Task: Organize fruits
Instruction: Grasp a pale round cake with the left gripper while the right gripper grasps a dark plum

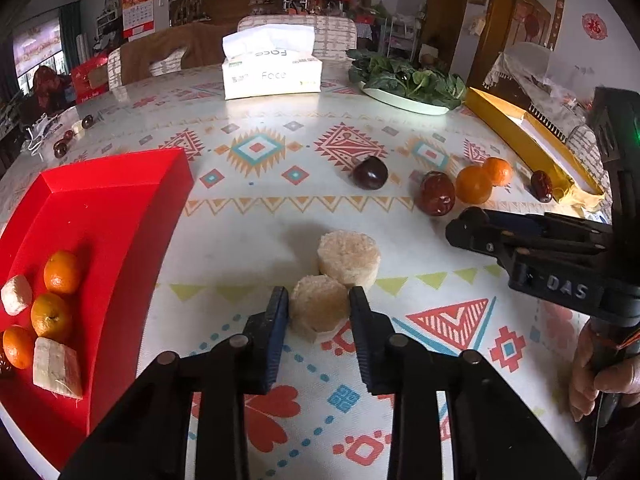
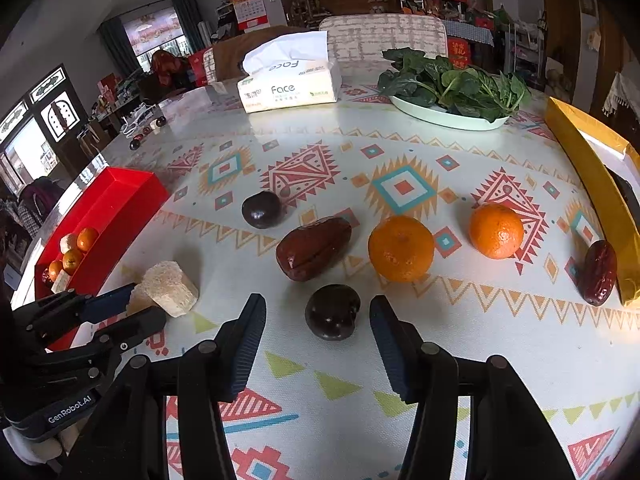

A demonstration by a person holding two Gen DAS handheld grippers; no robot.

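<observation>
While your left gripper (image 1: pixel 319 309) brackets the near pale chunk (image 1: pixel 318 307), its fingers (image 1: pixel 275 320) sit close on both sides, contact unclear. A second pale chunk (image 1: pixel 349 257) touches it at 1 o'clock. At 9 o'clock the red tray (image 1: pixel 120 216) holds oranges (image 1: pixel 52 314). Your right gripper (image 2: pixel 318 334) is spread wide around a dark round fruit (image 2: pixel 332 311), touching nothing. At its 12 o'clock on the counter (image 2: pixel 460 332) lie a red date (image 2: pixel 312 248) and two loose oranges (image 2: pixel 401 249).
</observation>
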